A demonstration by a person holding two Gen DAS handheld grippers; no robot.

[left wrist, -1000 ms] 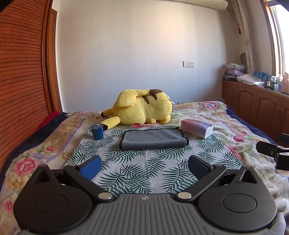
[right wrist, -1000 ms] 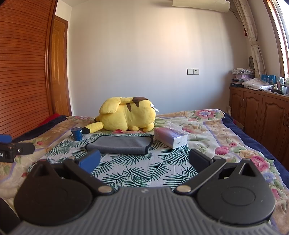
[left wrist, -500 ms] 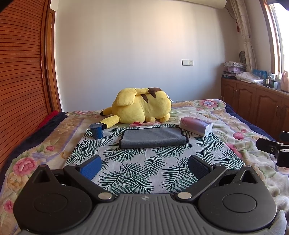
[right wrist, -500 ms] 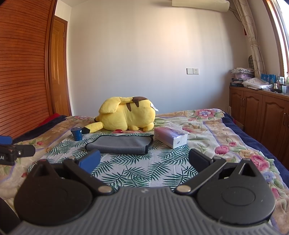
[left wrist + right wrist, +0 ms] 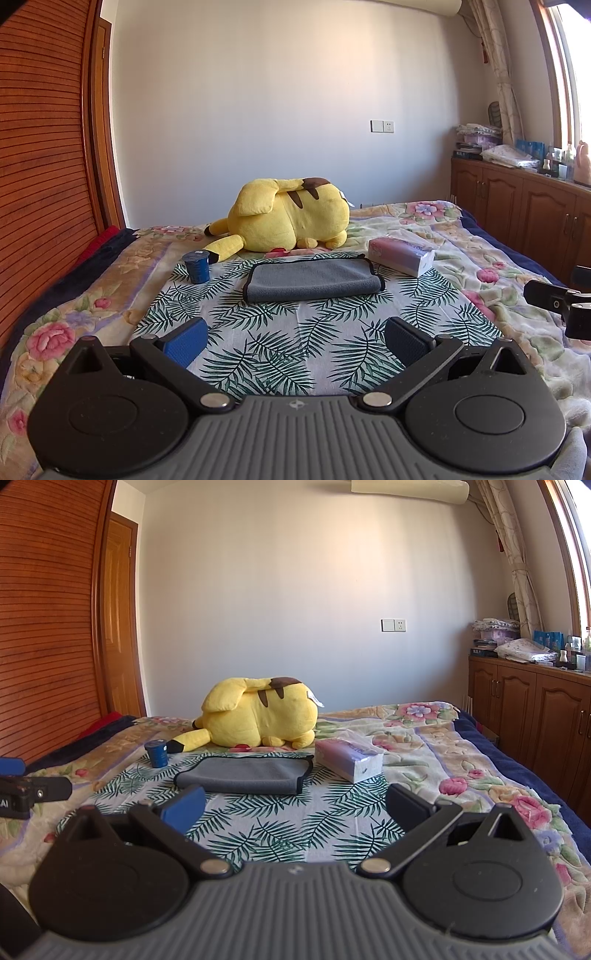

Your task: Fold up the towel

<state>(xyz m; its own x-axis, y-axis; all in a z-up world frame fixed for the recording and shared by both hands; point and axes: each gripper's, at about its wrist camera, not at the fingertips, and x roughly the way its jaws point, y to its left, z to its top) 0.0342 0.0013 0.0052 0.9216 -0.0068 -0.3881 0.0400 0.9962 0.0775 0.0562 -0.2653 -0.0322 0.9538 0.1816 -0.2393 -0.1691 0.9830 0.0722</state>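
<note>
Very little differs from a second ago. From the left wrist view, the folded grey towel with dark edging [image 5: 312, 280] sits a touch higher in the frame and slightly farther from the left gripper [image 5: 295, 338], and the yellow plush toy [image 5: 291, 221] and the wall socket behind it rise by the same small amount, so this gripper tips or draws back a little. From the right wrist view, the left gripper's black body [image 5: 33, 794] at the left edge reaches slightly farther into the frame than before.
</note>
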